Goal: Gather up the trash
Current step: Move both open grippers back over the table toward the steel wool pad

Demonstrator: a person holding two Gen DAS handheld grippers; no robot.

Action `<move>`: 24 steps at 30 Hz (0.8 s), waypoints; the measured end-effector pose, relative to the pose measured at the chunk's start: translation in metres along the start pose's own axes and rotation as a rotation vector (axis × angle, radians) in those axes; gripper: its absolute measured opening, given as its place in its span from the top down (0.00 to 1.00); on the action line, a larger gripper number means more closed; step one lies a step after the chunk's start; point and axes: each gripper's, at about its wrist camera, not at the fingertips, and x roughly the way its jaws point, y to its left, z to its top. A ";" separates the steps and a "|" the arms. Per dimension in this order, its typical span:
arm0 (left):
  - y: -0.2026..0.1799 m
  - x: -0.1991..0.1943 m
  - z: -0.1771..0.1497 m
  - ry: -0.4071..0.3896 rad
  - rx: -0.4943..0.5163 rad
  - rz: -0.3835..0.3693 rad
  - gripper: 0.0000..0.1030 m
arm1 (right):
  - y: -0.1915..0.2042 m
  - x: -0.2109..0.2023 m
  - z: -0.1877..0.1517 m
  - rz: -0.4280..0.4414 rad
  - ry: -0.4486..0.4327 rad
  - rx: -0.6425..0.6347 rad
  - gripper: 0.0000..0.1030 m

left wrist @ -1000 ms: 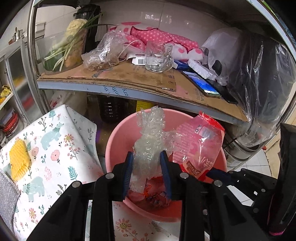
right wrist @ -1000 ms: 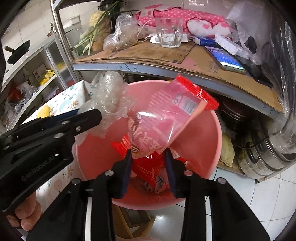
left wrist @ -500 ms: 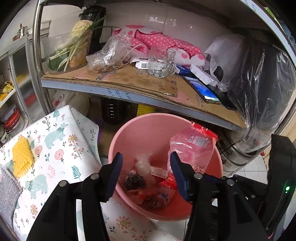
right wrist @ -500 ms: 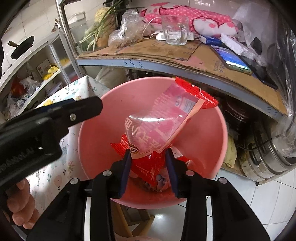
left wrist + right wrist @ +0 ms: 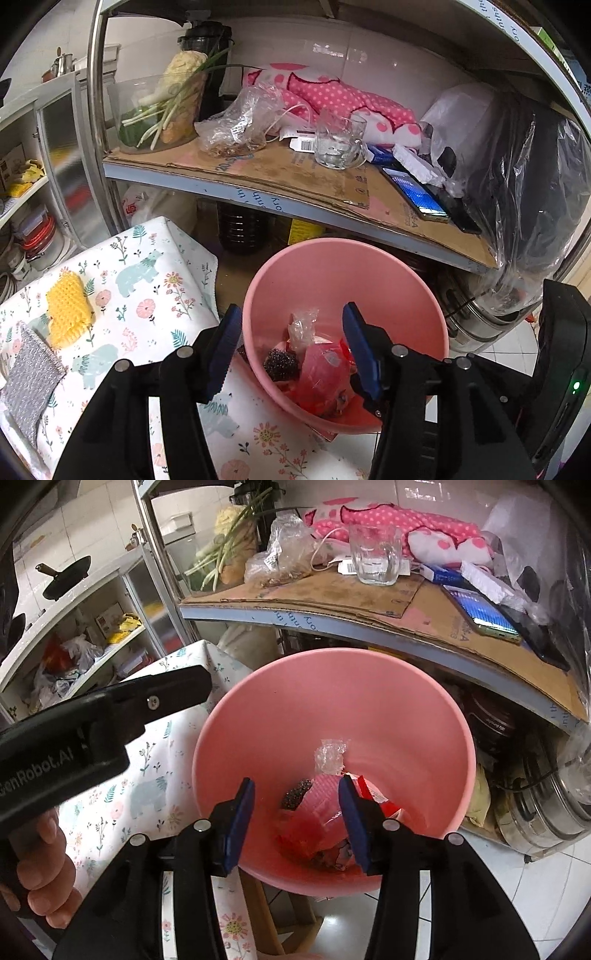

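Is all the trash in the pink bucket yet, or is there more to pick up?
Mostly done, it looks like. The round pink plastic bucket already holds a crinkled clear plastic wrapper, a red snack bag and a dark scrubber ball. Nothing is in hand: the left tongs and right tongs are both open and empty above it. A yellow sponge and a grey scouring pad lie on the flowered tablecloth; whether they count as trash is unclear.

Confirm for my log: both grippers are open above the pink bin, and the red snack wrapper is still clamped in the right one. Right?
Not quite. The right gripper is open and empty; the red snack wrapper lies inside the pink bin, as the right wrist view shows. The left gripper is open too.
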 end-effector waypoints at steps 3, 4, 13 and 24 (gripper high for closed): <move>-0.001 -0.008 -0.002 -0.012 0.002 0.008 0.45 | 0.002 -0.008 -0.001 -0.003 -0.015 -0.005 0.53; -0.001 -0.012 -0.004 -0.016 0.001 0.010 0.45 | 0.004 -0.011 -0.001 -0.001 -0.020 -0.006 0.53; 0.010 -0.060 -0.021 -0.064 -0.001 0.072 0.45 | 0.031 -0.042 -0.012 0.026 -0.081 -0.023 0.53; 0.036 -0.121 -0.057 -0.129 -0.018 0.216 0.45 | 0.075 -0.061 -0.028 0.081 -0.124 -0.065 0.53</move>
